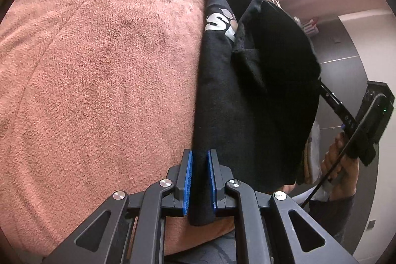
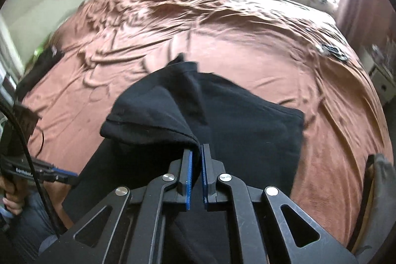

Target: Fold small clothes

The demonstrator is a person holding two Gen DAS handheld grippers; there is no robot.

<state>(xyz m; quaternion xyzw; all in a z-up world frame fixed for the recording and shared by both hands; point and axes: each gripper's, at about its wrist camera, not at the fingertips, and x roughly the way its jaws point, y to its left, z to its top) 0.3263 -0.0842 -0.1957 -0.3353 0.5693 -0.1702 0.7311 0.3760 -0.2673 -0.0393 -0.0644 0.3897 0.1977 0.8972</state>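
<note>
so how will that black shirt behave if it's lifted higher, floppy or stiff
Probably floppy: the black shirt already drapes and creases where the right tongs pinch it. Likely light, since the left tongs hold an edge alone. It may drag on the fuzzy brown blanket.

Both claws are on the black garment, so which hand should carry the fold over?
Right, probably. The right claw holds a lifted edge of the black garment above the bed; the left claw pins a strip low.
</note>
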